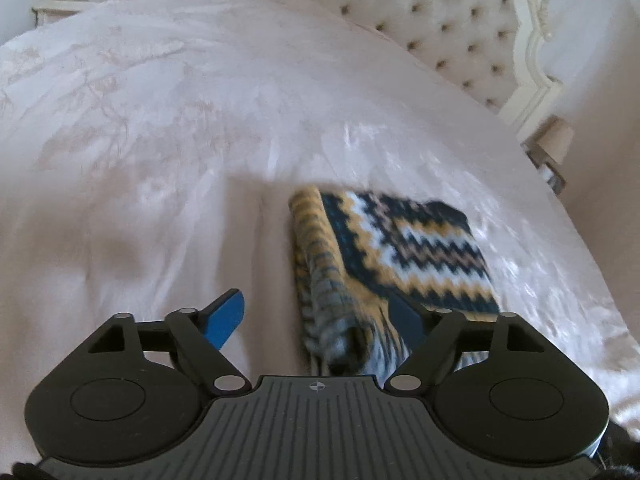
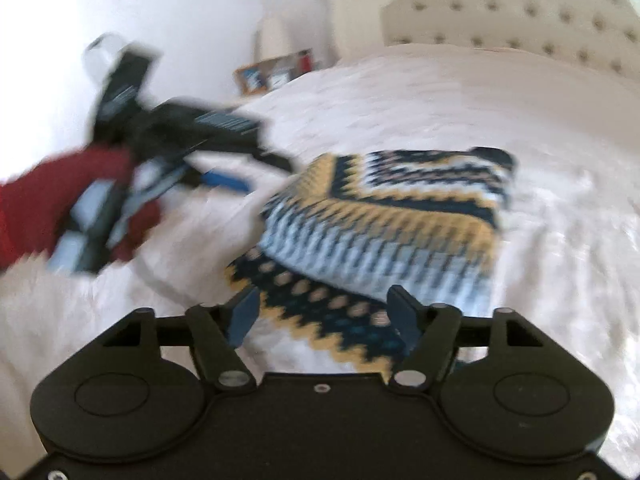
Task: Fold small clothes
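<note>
On the bed cover [image 1: 160,120], folded patterned knit [image 1: 400,248] lies flat, both left gripper [image 1: 316,316] and right gripper [image 2: 324,316] spread and seemingly (blur) empty; retreat clear without snagging edges.

Left wrist view: camera sits behind own jaws, looks forward and downward over bed [image 1: 160,120] toward tufted headboard [image 1: 440,20]; folded patterned knit [image 1: 400,248] close ahead, right of jaws' midline. Nightstand [image 1: 52,8] far beyond jaws, upper left.

Right wrist view: camera behind own jaws, tilted down, very near knit [image 2: 380,232], which spreads ahead of and between jaws. Faces same headboard [image 2: 520,8]; blurred.

Shared: knit, bed, headboard. Left gripper [image 2: 224,180] visible left of right jaws.
</note>
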`<action>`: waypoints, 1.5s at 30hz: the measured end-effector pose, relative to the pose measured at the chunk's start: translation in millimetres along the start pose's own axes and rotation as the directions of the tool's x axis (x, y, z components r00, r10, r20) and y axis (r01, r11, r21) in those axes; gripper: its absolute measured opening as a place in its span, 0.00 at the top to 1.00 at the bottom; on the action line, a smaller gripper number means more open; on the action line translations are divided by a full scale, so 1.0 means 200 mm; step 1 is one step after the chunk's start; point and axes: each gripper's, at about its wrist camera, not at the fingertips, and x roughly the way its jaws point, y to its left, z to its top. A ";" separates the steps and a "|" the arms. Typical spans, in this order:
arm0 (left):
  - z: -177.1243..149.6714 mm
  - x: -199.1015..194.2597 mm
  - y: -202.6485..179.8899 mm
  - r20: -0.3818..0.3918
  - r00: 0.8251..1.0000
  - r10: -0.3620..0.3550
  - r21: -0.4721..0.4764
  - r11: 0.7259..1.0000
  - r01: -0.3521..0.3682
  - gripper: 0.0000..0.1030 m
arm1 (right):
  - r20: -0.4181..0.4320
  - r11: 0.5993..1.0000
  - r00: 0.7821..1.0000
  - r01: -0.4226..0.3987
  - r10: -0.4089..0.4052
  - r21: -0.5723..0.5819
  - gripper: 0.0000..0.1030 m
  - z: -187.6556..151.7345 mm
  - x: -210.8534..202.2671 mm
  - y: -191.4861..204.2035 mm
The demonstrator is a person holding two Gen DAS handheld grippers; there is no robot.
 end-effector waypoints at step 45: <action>-0.09 0.51 -0.04 -0.302 0.872 -0.386 -0.224 0.917 0.329 0.46 | -0.024 0.772 0.980 -0.141 0.198 0.619 0.44 0.22 0.64 -0.83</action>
